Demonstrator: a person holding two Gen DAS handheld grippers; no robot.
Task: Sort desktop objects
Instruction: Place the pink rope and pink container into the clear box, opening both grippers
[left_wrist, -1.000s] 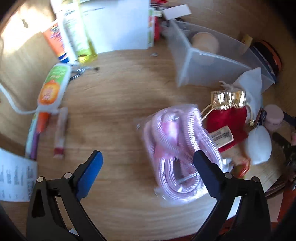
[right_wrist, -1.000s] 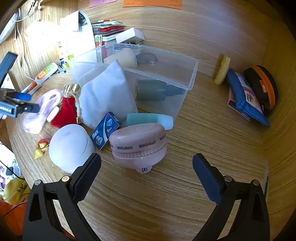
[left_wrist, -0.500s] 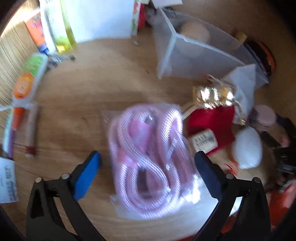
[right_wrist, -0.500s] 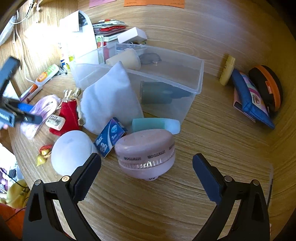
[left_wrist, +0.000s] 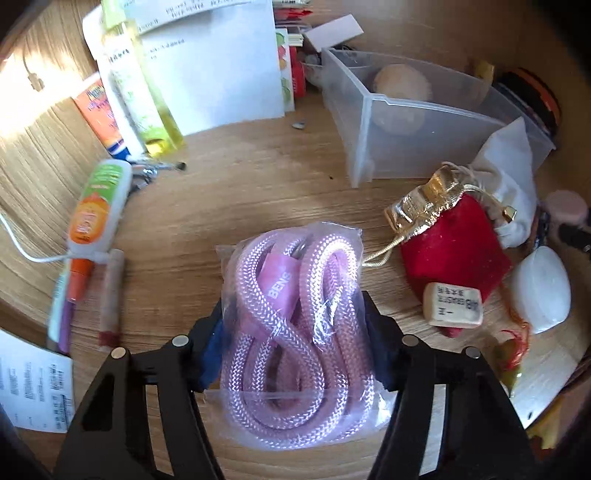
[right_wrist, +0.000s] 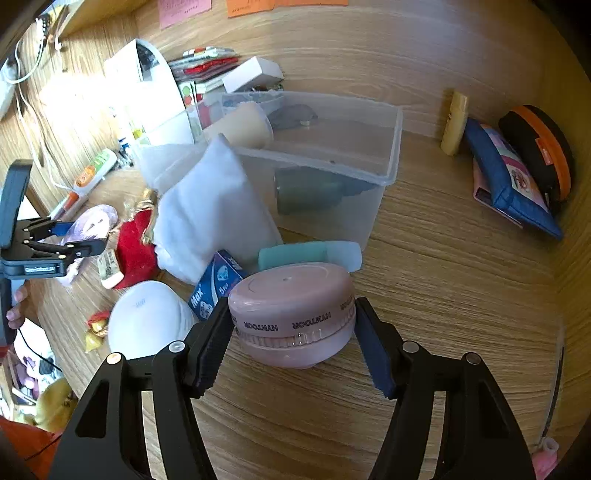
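Left claw (left_wrist: 293, 345): jaws closing, pads at both sides of the bagged pink cord (left_wrist: 295, 332), which lies on the surface (left_wrist: 229, 192) left of the red pouch (left_wrist: 452, 251). Right claw (right_wrist: 291, 345): jaws closing around the pink round case (right_wrist: 291, 314), pads against its sides, case in front of the clear bin (right_wrist: 373, 206).

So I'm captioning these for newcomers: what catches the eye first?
In the left wrist view, the bagged pink rope sits between the closing left gripper, beside a red pouch. In the right wrist view, the right gripper is closing around a round pink case before a clear bin.
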